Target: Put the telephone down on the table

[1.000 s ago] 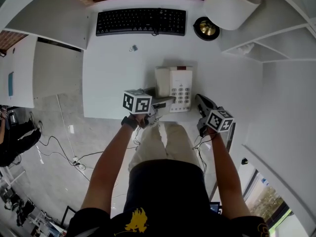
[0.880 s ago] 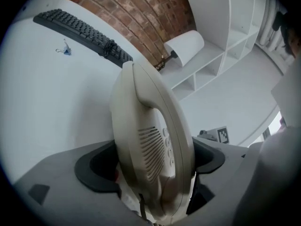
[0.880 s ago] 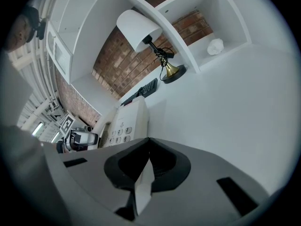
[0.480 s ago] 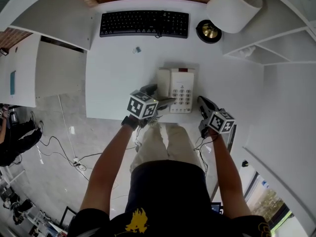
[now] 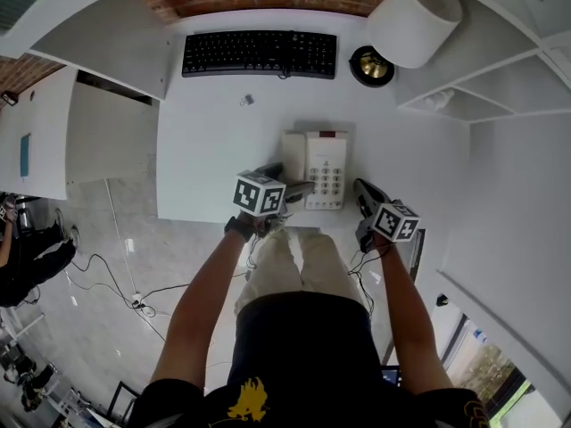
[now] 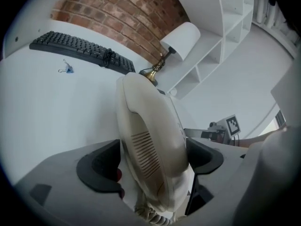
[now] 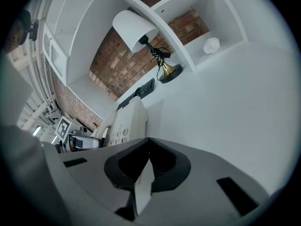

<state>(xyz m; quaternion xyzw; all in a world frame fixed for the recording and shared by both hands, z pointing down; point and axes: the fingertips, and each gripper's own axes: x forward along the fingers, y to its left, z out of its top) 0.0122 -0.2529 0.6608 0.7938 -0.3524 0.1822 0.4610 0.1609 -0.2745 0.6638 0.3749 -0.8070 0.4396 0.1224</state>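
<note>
Shifted slightly rightward, left gripper [image 5: 285, 179] — handset [image 6: 150, 140] clasped between its jaws.

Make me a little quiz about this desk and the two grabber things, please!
1. True or false: the right gripper has its jaws spread wide apart.
2. Pick one. What is between the jaws of the left gripper? A. a cup B. the telephone handset C. a book
3. Short answer: what small thing lies on the table in front of the keyboard?

Key: 1. False, they are shut with nothing in them. 2. B. 3. A binder clip.
</note>
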